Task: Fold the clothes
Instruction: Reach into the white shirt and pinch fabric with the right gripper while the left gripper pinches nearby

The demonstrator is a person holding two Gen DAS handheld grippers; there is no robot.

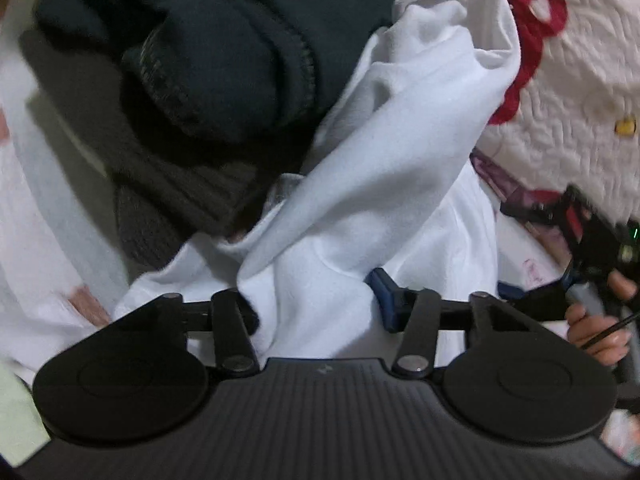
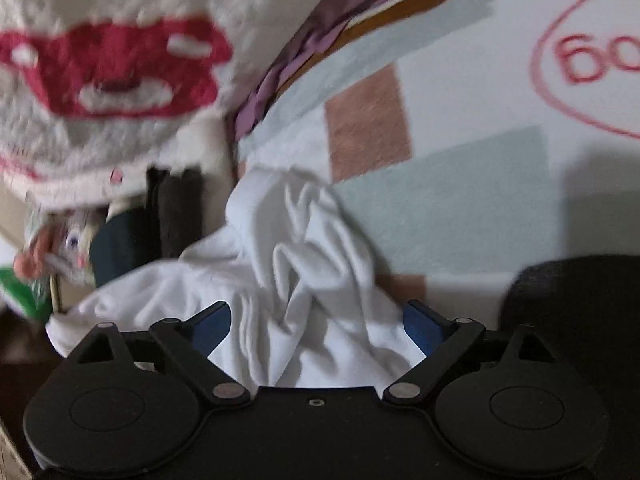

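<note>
Left gripper: pointed forward and down into a bunched white garment. Cloth fills the gap between its fingers; the blue pad on the right finger shows at the fabric's edge, the left finger is buried under folds. Jaws sit well apart with fabric lying between them; cannot tell whether they actually pinch it.

White garment rises from the left gripper as a taut ridge toward the upper right, lying against a dark navy garment with a ribbed grey piece below it. Cream quilted blanket with red pattern at the right edge.

Right gripper: angled low over the same white garment, jaws spread wide, both blue pads visible on either side of the crumpled cloth. Fabric heaped between them, not visibly squeezed.

In the left wrist view the right gripper shows at far right, held by the person's right hand, fingers wrapped round the handle.

Under the cloth: a pale bedsheet with pink and grey-green blocks. View blurred
</note>
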